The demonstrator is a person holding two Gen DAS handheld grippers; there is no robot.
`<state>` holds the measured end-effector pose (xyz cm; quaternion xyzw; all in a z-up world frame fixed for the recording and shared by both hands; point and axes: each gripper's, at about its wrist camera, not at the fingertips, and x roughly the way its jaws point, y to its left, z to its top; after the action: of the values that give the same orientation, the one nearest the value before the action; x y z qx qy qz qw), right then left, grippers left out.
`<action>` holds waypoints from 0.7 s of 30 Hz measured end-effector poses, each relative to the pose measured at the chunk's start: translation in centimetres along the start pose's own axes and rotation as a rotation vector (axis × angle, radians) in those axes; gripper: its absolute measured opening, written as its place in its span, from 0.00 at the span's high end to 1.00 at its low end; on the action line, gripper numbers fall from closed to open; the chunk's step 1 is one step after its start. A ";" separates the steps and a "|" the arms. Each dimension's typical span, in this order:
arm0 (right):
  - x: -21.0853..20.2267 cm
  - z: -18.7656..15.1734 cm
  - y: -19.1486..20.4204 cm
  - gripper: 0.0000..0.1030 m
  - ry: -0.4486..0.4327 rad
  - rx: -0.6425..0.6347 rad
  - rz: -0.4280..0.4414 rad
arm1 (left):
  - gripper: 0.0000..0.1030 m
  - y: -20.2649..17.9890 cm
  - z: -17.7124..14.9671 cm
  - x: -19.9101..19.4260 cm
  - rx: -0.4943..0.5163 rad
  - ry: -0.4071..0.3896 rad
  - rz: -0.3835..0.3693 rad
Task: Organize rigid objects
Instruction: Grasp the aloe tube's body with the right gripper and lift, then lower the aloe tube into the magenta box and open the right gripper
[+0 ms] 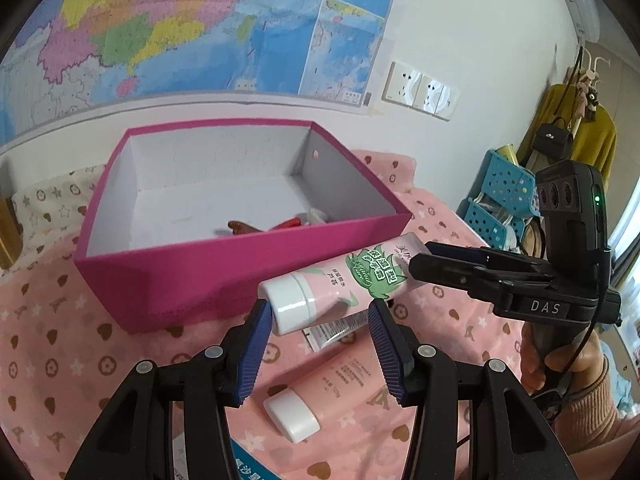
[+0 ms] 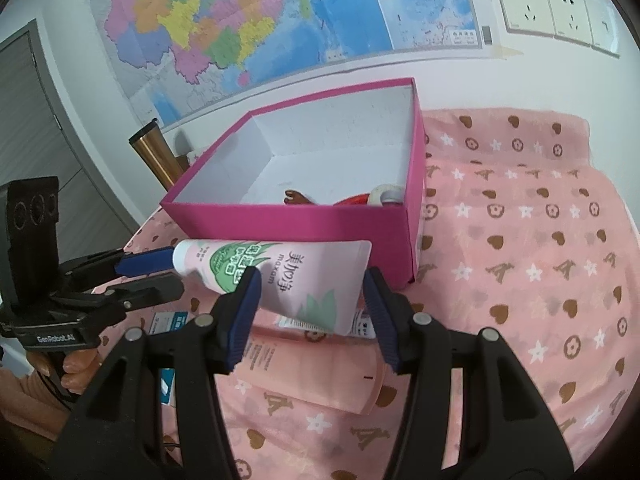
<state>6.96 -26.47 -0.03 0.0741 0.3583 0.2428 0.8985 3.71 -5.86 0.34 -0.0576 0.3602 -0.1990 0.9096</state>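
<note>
— How far along?
— A few bits lie in the pink box (image 1: 224, 272). My left tongs (image 1: 316, 344) and right tongs (image 2: 310, 314) both grip the aloe tube (image 2: 280, 276) before it; another tube (image 1: 320, 396) waits on the cloth.

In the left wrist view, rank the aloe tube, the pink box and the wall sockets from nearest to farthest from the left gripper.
1. Aloe tube, its capped end between the left gripper fingers.
2. Pink box, just behind the tube.
3. Wall sockets, far up on the right wall.
</note>
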 end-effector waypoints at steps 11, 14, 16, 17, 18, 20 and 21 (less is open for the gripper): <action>-0.6 1.8 0.3 0.45 -0.036 -0.037 -0.012 | 0.51 -0.5 1.5 -0.5 0.026 -0.043 0.013; -0.7 2.1 0.4 0.45 -0.041 -0.046 -0.017 | 0.51 -0.5 1.8 -0.6 0.031 -0.049 0.014; -0.7 2.3 0.4 0.45 -0.044 -0.048 -0.018 | 0.51 -0.6 2.0 -0.6 0.037 -0.054 0.018; -0.7 2.4 0.4 0.45 -0.046 -0.049 -0.017 | 0.51 -0.6 2.1 -0.6 0.038 -0.057 0.019; -0.8 2.5 0.4 0.45 -0.047 -0.051 -0.019 | 0.51 -0.6 2.2 -0.6 0.040 -0.059 0.019; -0.8 2.6 0.4 0.45 -0.049 -0.053 -0.021 | 0.51 -0.7 2.4 -0.6 0.043 -0.065 0.024; -0.9 2.7 0.4 0.45 -0.051 -0.056 -0.021 | 0.51 -0.6 2.5 -0.7 0.045 -0.067 0.025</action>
<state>8.12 -26.44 2.60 0.0515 0.3292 0.2412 0.9115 4.79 -6.26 2.77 -0.0394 0.3257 -0.1936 0.9246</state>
